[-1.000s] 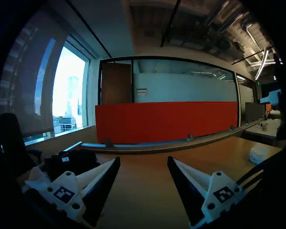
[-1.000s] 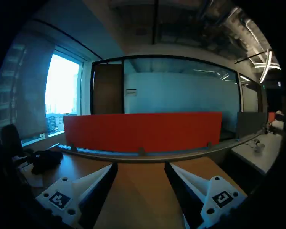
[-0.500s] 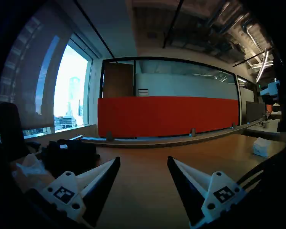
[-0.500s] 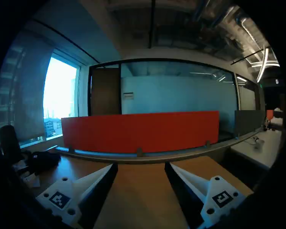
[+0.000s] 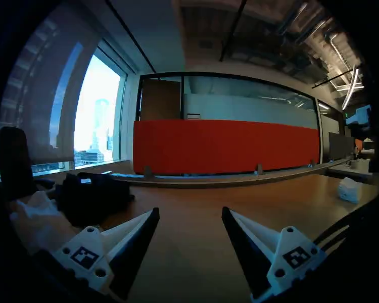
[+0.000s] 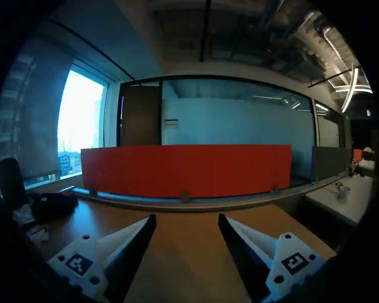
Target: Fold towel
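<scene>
A: Where does the cloth lie?
B: A white folded cloth [image 5: 350, 189] lies on the worktop [image 5: 199, 199], well to the right of the left gripper [image 5: 190, 209], not between its fingers.
A: And the fingers?
B: Spread apart and empty, on the right gripper [image 6: 187, 216] too.

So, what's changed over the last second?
The left tool sank toward the desk: the black bundle looms larger and the red divider sits higher in its view. The right tool dipped slightly too. Both stayed open and empty; nothing was grasped.
</scene>
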The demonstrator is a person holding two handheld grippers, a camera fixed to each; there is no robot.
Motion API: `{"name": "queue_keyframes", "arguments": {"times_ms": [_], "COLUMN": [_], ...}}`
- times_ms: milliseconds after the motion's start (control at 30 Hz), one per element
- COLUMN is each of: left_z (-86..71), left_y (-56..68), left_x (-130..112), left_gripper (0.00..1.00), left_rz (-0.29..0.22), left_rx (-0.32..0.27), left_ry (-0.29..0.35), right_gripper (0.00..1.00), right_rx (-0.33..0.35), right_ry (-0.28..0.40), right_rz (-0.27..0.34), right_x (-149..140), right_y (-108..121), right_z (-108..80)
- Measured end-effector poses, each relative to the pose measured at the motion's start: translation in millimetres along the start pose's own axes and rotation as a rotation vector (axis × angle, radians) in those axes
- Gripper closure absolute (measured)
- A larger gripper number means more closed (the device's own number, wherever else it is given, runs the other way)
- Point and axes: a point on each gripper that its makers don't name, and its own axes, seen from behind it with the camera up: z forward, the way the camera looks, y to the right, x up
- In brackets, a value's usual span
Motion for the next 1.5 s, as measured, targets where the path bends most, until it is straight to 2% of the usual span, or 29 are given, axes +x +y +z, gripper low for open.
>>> {"name": "queue_keyframes", "arguments": {"times_ms": [400, 900, 1500], "left_z": [1.9, 1.8, 2.3], "left_y": [-3.0, -2.0, -2.6], "left_x": [-3, -3, -4], "left_gripper": [0.08, 0.08, 0.08], "left_rz": [0.007, 0.009, 0.009], "left_rx": [0.015, 0.016, 0.015], "left_ry": [-0.006, -0.006, -0.009], "right_gripper": [0.05, 0.05, 0.05], "right_rx": [0.001, 0.010, 0.007], "right_ry": [-0.007, -0.016, -0.008], "right_rz": [-0.016, -0.011, -0.011], "right_x": [-4, -7, -9], "right_y": [-2, -3, 12], "right_z": [5.5, 3.5, 5.5]}}
